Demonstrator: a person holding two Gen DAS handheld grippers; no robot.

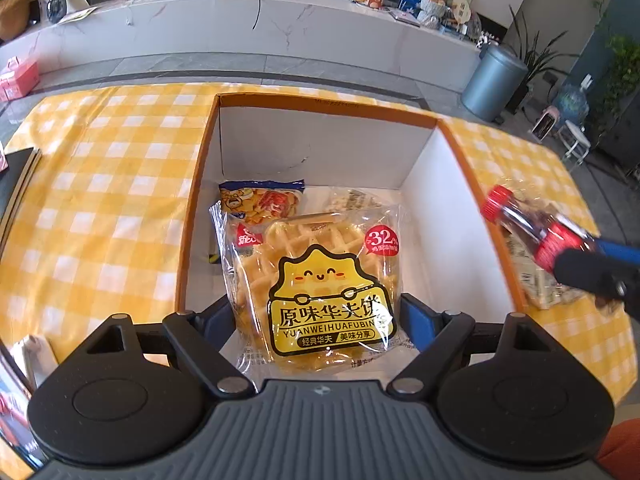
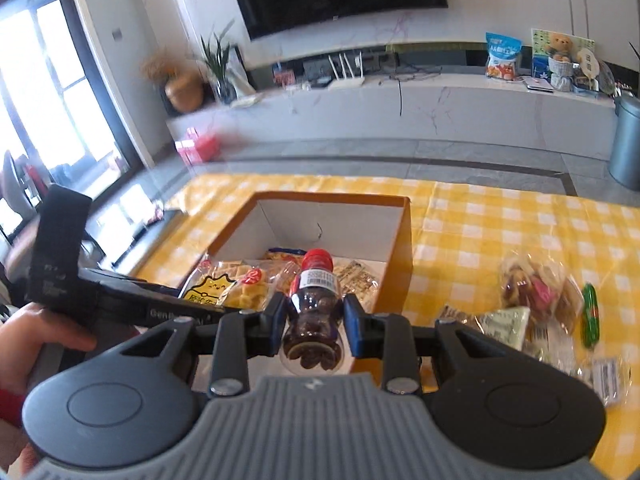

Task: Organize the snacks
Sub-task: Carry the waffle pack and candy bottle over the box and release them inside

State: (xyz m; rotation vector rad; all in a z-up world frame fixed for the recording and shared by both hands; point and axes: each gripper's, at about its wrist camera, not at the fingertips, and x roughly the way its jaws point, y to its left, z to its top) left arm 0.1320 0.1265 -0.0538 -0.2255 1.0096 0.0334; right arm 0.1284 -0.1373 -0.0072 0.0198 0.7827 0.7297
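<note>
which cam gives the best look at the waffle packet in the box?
Left wrist: the clear yellow-labelled waffle packet sits centred and sharp between its gripper's fingers, label readable, inside the orange-edged cardboard box. Right wrist shows only a small, partly hidden slice behind the gripper.

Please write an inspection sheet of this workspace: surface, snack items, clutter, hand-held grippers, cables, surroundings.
Surface: yellow checked tablecloth.
Job's things: open box holds waffle pack and other packets; loose snacks lie on the cloth right of it.
Clutter: dark book at table edge.
Grippers: left hand-held gripper open over the waffle pack; right hand-held gripper shut on red-capped bottle.
Cables: black cord hangs over the marble counter.
Surroundings: grey bin, plants, television.
</note>
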